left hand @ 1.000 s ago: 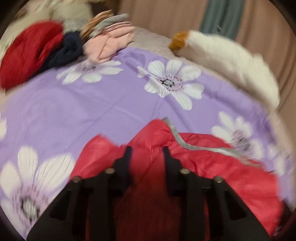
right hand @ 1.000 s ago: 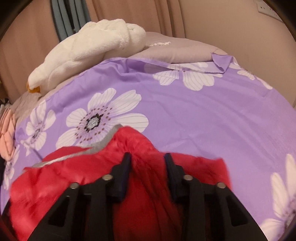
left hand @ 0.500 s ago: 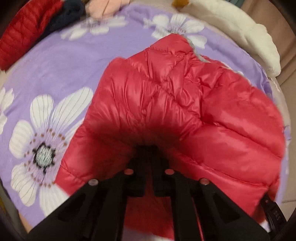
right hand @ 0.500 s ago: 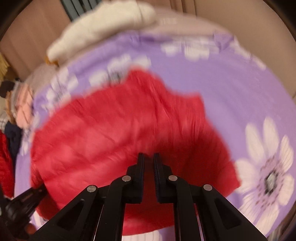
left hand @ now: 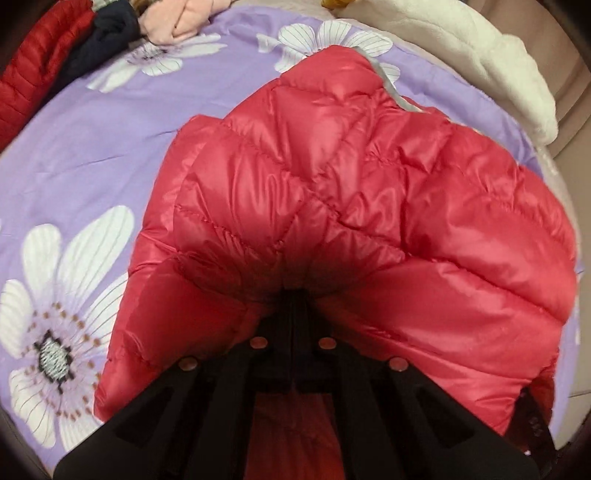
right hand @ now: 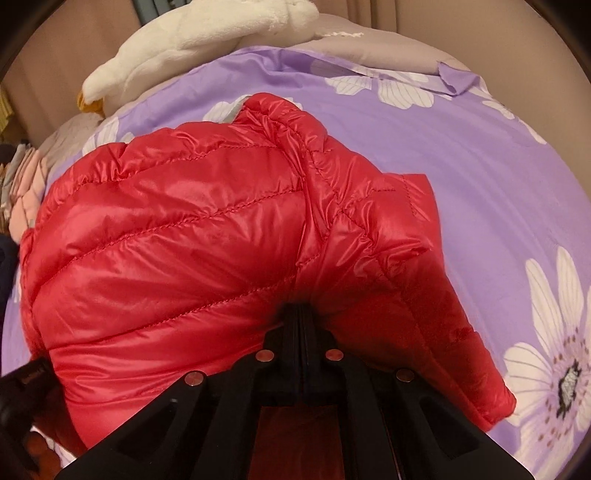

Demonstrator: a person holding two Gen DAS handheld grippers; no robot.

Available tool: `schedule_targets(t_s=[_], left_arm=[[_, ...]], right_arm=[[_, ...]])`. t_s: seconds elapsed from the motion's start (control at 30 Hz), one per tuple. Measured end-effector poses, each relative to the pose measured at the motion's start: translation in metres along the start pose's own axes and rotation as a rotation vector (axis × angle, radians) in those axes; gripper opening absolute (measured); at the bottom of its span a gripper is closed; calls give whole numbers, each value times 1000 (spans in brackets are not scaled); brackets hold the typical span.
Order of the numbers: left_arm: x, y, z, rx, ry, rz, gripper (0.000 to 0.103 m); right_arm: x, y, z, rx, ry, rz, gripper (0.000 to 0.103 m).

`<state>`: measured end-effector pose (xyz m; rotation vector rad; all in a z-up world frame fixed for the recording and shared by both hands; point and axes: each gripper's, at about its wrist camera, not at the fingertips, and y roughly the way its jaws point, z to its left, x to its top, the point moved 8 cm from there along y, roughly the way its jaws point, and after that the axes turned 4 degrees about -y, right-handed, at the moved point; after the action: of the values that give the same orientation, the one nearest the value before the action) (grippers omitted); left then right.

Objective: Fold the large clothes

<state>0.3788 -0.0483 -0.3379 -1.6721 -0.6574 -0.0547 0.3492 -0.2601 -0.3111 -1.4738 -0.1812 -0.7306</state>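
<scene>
A shiny red quilted puffer jacket [left hand: 369,206] lies bunched on the purple flowered bedsheet [left hand: 103,155]. My left gripper [left hand: 297,295] pinches the jacket's near edge, its jaws closing the last bit with fabric squeezed between the pads. In the right wrist view the same jacket [right hand: 177,240] fills the middle, a stitched seam running up it. My right gripper [right hand: 301,310] grips its near edge the same way, jaws closing tight on the fabric. The cloth puckers around both sets of tips. A grey lining strip shows at the jacket's far end.
A pile of clothes sits at the far left of the bed: a dark red jacket [left hand: 37,74], a navy garment [left hand: 107,33] and a pink one [left hand: 181,22]. A white plush toy [right hand: 207,40] and a grey pillow [right hand: 369,51] lie along the far edge by the beige wall.
Both grippers went from open over the jacket's edge to shut on it. Both views tipped downward, and the jacket now bulges up and fills most of each view.
</scene>
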Motion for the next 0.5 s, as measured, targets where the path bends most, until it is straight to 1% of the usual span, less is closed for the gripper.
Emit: schedule_targets(t_s=[0.07,0.23,0.3,0.33,0.4,0.43,0.47,0.5], left_arm=[[3,1,-2,-20,20,-2,1],[2,-3,-1,-64,22,-3,2],[0,-9,2,-95,18,1,1],[-1,-13,4,-112,8,10,1],[-1,-30,6,-175,-15,20,0],[-1,-40,2,-210,-16,1,0],[0,-53,-2,-238,-8,-36,0],[3,-70,-9,-234,20,-93,0]], right_arm=[[1,2,4,-31,-19,-21,3],[0,2,15,-160,-110,-77,3],[1,0,15,-176,-136,-82,3],[1,-3,14,-166,-138,-77,3],[2,-13,7,-88,-87,-50,3],[4,-22,3,-12,-31,-35,3],[5,-28,3,26,-8,-37,3],[8,-41,5,51,-14,-65,3]])
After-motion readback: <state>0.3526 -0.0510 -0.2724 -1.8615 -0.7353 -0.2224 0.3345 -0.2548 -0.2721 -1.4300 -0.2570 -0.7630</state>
